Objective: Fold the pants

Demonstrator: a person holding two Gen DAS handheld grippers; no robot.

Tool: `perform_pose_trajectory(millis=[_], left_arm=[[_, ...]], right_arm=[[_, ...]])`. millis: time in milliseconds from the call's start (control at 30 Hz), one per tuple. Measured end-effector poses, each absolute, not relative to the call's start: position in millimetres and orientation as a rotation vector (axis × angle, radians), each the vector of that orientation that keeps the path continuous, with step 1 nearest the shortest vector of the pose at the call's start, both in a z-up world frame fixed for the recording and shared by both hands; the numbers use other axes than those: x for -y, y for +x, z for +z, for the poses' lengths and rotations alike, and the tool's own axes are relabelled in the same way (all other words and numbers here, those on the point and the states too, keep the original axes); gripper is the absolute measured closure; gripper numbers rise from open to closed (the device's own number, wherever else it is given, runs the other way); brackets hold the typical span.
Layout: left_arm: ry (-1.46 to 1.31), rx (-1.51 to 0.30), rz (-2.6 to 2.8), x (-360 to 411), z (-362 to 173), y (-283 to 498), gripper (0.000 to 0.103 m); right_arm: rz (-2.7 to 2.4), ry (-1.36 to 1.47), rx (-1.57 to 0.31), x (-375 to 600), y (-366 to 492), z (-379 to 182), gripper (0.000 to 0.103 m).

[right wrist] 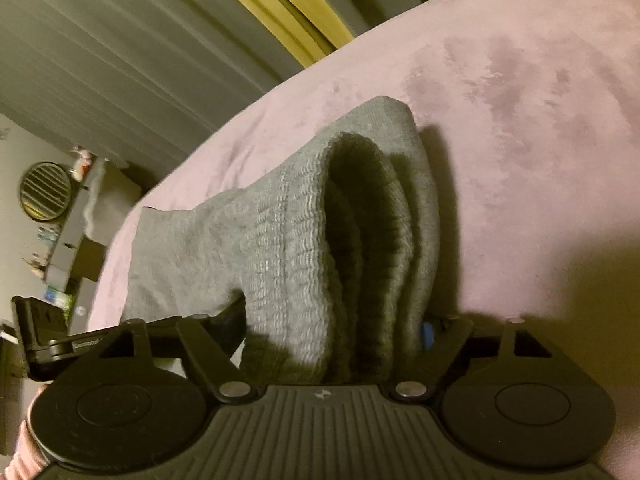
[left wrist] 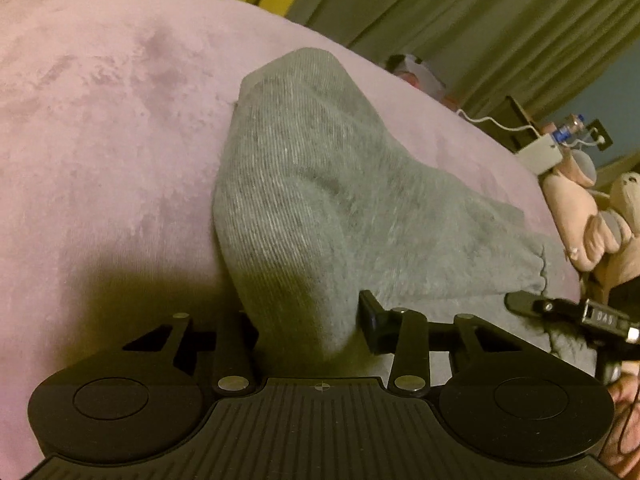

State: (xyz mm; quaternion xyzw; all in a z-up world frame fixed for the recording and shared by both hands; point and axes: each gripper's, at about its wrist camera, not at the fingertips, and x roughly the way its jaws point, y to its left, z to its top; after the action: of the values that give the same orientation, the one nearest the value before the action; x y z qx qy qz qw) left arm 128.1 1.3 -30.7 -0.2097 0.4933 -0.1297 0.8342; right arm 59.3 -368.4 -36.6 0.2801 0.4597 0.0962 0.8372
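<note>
My left gripper (left wrist: 308,320) is clamped on a raised fold of the grey pants (left wrist: 320,184); my right gripper (right wrist: 336,332) pinches their bunched ribbed end. The pants lie on a pink blanket (left wrist: 100,120). Curtains (right wrist: 120,60) hang behind, with soft toys (left wrist: 592,216) crowding the bed's far edge.

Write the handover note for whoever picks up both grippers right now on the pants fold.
Left gripper: shut on a bunched edge of the grey pants.
Right gripper: closed around the thick ribbed end of the pants, several layers between its fingers.
Pants lie on the pink blanket, both gripped ends raised off it.
Done: both ends gripped.
Left: carry the ends over, lay the fold flat, release. How many folds are already made is unclear.
</note>
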Motion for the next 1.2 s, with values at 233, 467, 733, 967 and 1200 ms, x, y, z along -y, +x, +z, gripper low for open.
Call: perform_pose_trajectory(millis=[233,467,733,967,1200], left_arm=[[-0.325,-0.910,-0.322,23.5,19.0,113.7,0.071],[-0.331,-0.792,-0.274,12.3,56.5,127.2,0.070],[-0.231,-0.816,0.004,-24.0,43.4,118.0,0.014],[-0.189,-0.955,-0.015,-17.4,-20.5,82.2,0.004],[-0.221,-0.889,0.004,-34.8,-8.1,51.4,0.005]], right_arm=[[0.212,0.531,-0.850,348.3,53.8,5.0,0.048],[0.262,0.521,-0.708,332.5,72.6,49.6,0.049],[-0.047,0.278,-0.719,333.2,91.4,62.0,0.004],[-0.075,0.202,-0.925,318.6,67.6,-2.1,0.004],[-0.164,0.070,-0.901,286.8,38.2,14.4,0.004]])
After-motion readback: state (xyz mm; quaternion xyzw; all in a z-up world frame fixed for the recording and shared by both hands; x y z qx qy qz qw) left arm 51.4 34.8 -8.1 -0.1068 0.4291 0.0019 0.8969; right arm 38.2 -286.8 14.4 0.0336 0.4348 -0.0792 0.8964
